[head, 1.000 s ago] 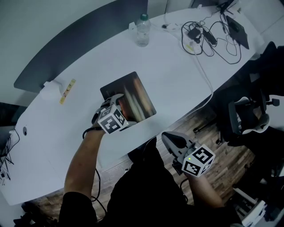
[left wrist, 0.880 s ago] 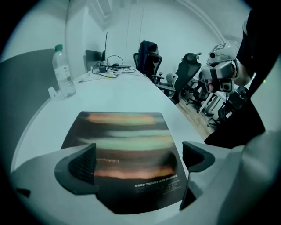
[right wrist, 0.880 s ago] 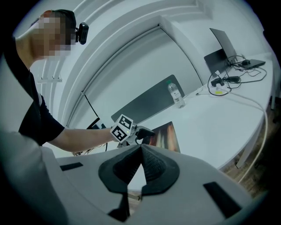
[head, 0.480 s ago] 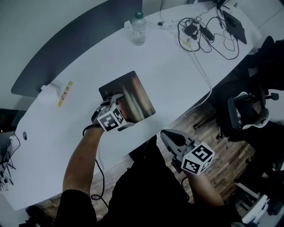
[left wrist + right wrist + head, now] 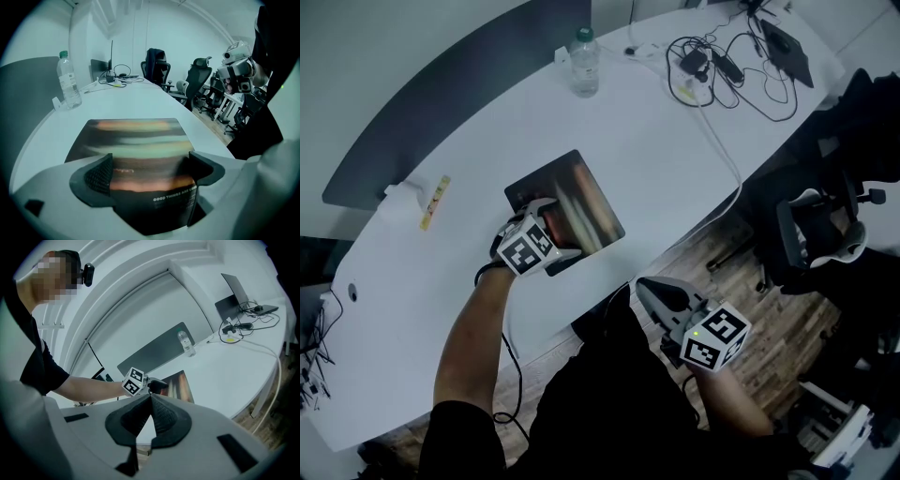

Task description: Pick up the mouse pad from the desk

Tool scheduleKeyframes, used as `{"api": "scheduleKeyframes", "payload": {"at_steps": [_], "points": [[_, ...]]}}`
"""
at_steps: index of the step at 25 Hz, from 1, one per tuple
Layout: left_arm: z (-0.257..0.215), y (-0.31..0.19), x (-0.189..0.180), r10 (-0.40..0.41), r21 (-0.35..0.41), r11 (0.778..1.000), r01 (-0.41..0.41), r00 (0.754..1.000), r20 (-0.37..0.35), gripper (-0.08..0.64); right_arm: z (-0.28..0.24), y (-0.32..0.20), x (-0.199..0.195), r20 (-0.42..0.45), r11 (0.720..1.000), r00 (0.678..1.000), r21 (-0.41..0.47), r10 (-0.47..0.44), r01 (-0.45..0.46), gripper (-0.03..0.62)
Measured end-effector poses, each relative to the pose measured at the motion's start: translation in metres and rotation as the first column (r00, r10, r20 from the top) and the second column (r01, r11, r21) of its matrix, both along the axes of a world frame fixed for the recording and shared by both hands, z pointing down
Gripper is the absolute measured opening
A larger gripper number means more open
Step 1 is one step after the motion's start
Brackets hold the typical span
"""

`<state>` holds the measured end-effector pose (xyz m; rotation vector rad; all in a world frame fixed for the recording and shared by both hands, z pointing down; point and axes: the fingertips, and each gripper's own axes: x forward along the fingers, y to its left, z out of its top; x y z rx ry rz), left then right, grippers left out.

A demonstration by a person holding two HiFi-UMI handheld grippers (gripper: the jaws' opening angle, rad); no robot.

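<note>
The mouse pad [image 5: 586,202], dark with blurred orange and green bands, lies flat on the white desk [image 5: 675,159]. My left gripper [image 5: 546,225] points steeply down at the pad's near-left edge. In the left gripper view the jaws [image 5: 150,168] stand wide, with the pad's [image 5: 136,138] printed near end between them. They have just been closing a little, and I see no pad pressing on it. My right gripper [image 5: 654,291] hangs off the desk's front edge above the floor. Its pads [image 5: 151,399] meet with nothing between them. The right gripper view shows the mouse pad [image 5: 180,385] too.
A water bottle [image 5: 583,64] stands at the desk's far side beside a grey divider panel [image 5: 441,103]. Tangled cables and a charger [image 5: 722,66] and a laptop [image 5: 787,42] lie far right. A yellow tag [image 5: 434,202] lies left. An office chair [image 5: 816,234] stands right of the desk.
The head camera has shifted slightly. Both grippers and the mouse pad keep their places.
</note>
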<state>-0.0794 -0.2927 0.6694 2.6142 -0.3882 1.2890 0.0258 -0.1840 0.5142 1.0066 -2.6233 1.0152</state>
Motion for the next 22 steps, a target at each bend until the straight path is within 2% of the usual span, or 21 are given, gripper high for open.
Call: {"api": "scheduleKeyframes", "payload": {"at_steps": [6,11,16,17,19,21,22], "points": [[-0.004,-0.005,-0.003,-0.038,0.010,0.999,0.038,0.999,-0.022,0.459,0.001,0.006,-0.003,0.007,1.000,1.000,-0.001,-0.004,0.004,-0.006],[-0.008,-0.016,-0.006,-0.093,0.026,0.995,0.094,0.995,-0.040,0.332,0.003,0.007,0.002,0.006,1.000,1.000,-0.003,0.002,-0.002,-0.006],[-0.011,-0.020,-0.007,-0.110,0.045,0.993,0.111,0.994,-0.027,0.226,0.002,0.009,0.002,0.011,1.000,1.000,-0.001,0.002,-0.002,-0.006],[-0.011,-0.020,-0.007,-0.114,0.056,0.992,0.115,0.993,-0.023,0.200,0.002,0.009,0.002,0.012,1.000,1.000,-0.001,0.001,-0.001,-0.006],[-0.010,-0.021,-0.006,-0.122,0.091,0.988,0.123,0.992,-0.014,0.081,0.001,0.009,0.002,0.012,1.000,1.000,0.000,0.001,-0.001,-0.006],[-0.006,-0.019,-0.004,-0.130,0.118,0.985,0.129,0.992,0.000,0.059,0.000,0.010,0.003,0.011,1.000,1.000,0.004,0.001,-0.001,-0.006],[-0.004,-0.016,-0.005,-0.134,0.121,0.984,0.131,0.991,0.013,0.001,-0.002,0.010,0.004,0.011,1.000,1.000,0.006,0.002,-0.002,-0.006]]}}
